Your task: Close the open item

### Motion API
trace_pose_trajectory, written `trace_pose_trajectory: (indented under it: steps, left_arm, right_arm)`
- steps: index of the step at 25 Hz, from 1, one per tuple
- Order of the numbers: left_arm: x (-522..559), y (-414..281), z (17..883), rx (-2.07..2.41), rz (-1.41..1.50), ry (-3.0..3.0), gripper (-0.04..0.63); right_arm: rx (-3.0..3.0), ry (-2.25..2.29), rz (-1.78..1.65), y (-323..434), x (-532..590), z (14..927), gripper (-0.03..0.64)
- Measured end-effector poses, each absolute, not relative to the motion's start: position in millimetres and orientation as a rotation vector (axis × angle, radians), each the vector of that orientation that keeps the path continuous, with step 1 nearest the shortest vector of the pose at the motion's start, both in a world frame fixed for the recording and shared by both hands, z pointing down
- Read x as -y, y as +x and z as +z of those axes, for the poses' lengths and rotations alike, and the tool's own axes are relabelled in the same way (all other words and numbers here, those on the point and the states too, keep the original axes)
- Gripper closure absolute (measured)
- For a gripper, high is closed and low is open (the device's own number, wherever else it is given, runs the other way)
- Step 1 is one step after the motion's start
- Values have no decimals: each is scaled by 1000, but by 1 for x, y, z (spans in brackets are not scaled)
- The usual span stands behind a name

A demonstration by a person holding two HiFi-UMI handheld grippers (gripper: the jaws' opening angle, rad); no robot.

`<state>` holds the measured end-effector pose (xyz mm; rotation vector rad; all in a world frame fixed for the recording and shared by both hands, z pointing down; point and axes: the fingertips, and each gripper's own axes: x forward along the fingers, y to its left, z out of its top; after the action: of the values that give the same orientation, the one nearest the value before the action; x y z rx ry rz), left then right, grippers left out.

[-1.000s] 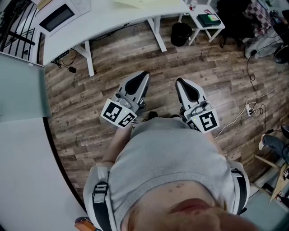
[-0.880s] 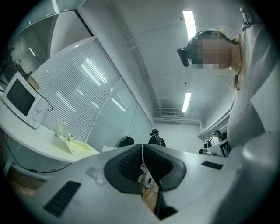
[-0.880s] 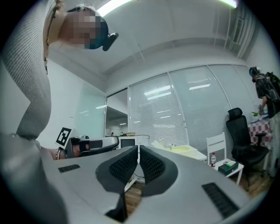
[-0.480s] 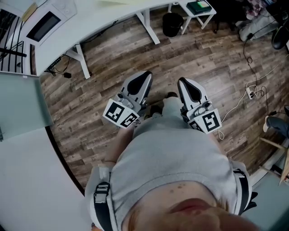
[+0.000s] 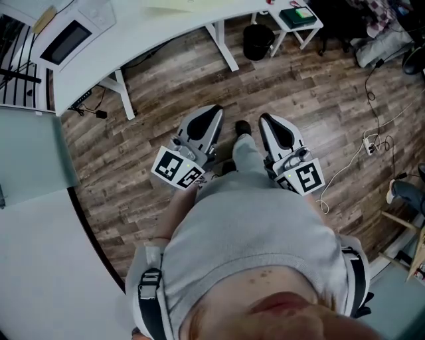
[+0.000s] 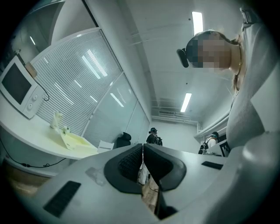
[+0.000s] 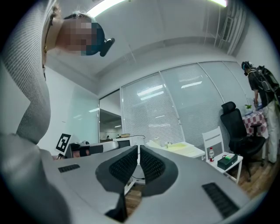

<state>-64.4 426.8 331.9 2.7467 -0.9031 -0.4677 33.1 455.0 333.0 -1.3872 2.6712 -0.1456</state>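
A white microwave (image 5: 66, 36) with a dark window stands on the white desk (image 5: 166, 26) at the upper left; its door looks closed from here. The left gripper view shows the same microwave (image 6: 17, 89) far off to the left. My left gripper (image 5: 214, 109) and right gripper (image 5: 265, 118) are held side by side in front of the person's grey-shirted body, over the wood floor, far from the desk. The left gripper (image 6: 142, 146) has its pads pressed together, empty. Nothing sits in the right gripper (image 7: 138, 148) either, its jaws shut.
A black bin (image 5: 257, 41) and a small white side table (image 5: 299, 16) with a green box stand past the desk. Cables and a power strip (image 5: 368, 156) lie on the floor at right. A glass partition (image 5: 33, 153) runs along the left. The person's foot (image 5: 242, 127) is between the grippers.
The person has stepped forward: a leg and shoe now show between the grippers, and the desk and bin have shifted in the head view. Both grippers stay shut, held in front of the body.
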Motion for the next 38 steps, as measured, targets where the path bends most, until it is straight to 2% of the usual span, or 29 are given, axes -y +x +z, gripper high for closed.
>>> trace_pose_trajectory:
  steps: [25, 38]
  left_arm:
    - [-208, -20, 307, 1105, -459, 2757, 578]
    - [-158, -16, 324, 1216, -421, 2700, 578]
  right_arm:
    - [-2742, -1170, -132, 75, -223, 310, 544]
    - [-2804, -1037, -186, 75, -162, 324, 543]
